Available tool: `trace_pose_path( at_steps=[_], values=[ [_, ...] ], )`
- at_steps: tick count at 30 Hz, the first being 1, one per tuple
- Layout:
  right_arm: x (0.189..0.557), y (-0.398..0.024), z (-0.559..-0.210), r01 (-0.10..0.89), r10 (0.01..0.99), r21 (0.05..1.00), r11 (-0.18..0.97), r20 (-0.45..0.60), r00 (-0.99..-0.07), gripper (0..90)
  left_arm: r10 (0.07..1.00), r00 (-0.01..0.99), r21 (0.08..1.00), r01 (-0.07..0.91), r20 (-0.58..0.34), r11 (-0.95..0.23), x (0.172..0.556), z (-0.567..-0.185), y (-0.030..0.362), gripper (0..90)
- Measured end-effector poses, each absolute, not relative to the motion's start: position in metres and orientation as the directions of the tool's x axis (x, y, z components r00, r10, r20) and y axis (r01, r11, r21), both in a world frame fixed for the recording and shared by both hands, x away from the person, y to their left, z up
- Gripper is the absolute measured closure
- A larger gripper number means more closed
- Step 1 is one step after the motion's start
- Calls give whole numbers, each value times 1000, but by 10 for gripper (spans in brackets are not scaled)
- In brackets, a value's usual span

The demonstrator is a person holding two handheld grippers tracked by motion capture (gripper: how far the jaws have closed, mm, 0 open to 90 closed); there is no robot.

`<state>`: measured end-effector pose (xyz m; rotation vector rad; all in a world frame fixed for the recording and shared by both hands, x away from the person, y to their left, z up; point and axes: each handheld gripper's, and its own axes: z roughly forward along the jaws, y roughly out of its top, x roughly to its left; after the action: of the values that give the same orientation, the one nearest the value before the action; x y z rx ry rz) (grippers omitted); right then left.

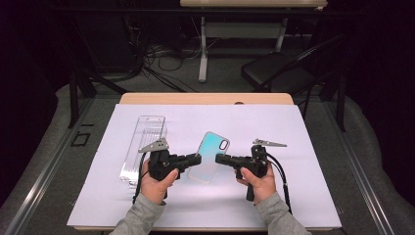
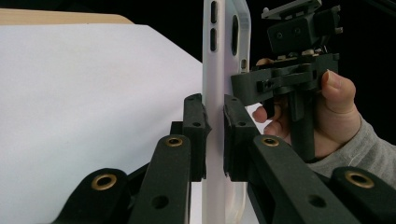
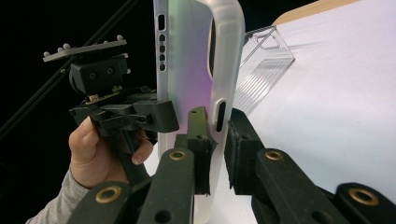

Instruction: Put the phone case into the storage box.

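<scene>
A translucent phone case [image 1: 211, 147] with a blue-green sheen is held up off the white mat, tilted, between both grippers. My left gripper [image 1: 197, 158] is shut on its left long edge, and my right gripper [image 1: 218, 158] is shut on the opposite edge. In the left gripper view the case [image 2: 219, 56] stands edge-on between the jaws of the left gripper [image 2: 215, 135], with the right gripper [image 2: 252, 84] clamped just beyond. In the right gripper view the case [image 3: 187, 70] rises from the right gripper [image 3: 218, 144], and the left gripper [image 3: 159, 116] grips its far edge.
A clear plastic package [image 1: 144, 144] lies on the white mat [image 1: 303, 186] to the left of my left hand [image 1: 155, 187]. The mat covers a wooden table [image 1: 205, 98]. A black chair [image 1: 274, 68] and cables sit on the floor beyond the table.
</scene>
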<state>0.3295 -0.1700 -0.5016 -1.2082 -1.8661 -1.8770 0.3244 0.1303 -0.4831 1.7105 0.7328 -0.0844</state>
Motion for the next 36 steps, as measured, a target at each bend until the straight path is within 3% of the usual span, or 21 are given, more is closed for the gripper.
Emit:
trace_pose_path(
  at_steps=[36],
  values=[
    [326, -170, -503, 659, 369, 727, -195, 676, -637, 824, 418, 802, 861, 501, -426, -84, 324, -482, 131, 822]
  ],
)
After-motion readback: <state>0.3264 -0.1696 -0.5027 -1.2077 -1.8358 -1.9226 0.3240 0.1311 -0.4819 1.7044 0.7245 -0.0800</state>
